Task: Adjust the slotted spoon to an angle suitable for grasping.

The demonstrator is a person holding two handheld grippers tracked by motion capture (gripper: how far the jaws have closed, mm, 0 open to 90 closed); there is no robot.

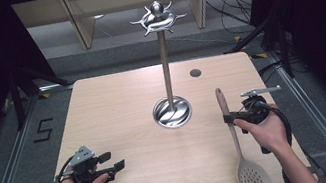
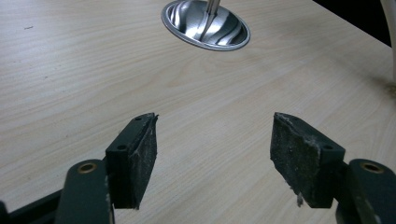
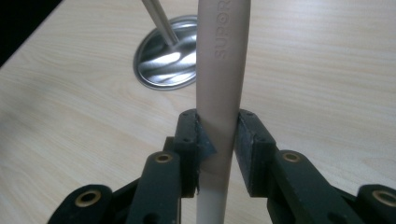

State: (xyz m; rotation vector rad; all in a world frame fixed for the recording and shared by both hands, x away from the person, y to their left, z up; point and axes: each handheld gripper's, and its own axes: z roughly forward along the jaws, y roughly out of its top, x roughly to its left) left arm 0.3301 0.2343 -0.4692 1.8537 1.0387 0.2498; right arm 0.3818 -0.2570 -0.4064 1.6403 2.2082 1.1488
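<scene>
The right gripper (image 1: 229, 118) has its jaws clamped on the handle of a beige skimmer (image 1: 238, 147), which lies lengthwise on the right side of the desk (image 1: 118, 109), its perforated bowl at the near edge and the handle tip pointing toward the far side. In the right gripper view the skimmer (image 3: 223, 70) handle stands between the two pads, with embossed lettering above the grip. The left gripper (image 1: 113, 167) rests at the near left of the desk, jaws wide apart and holding nothing. A steel rack (image 1: 164, 61) stands at the desk's middle on a round base, just left of the skimmer's handle tip; its base (image 2: 205, 25) lies ahead of the left gripper (image 2: 212, 154).
</scene>
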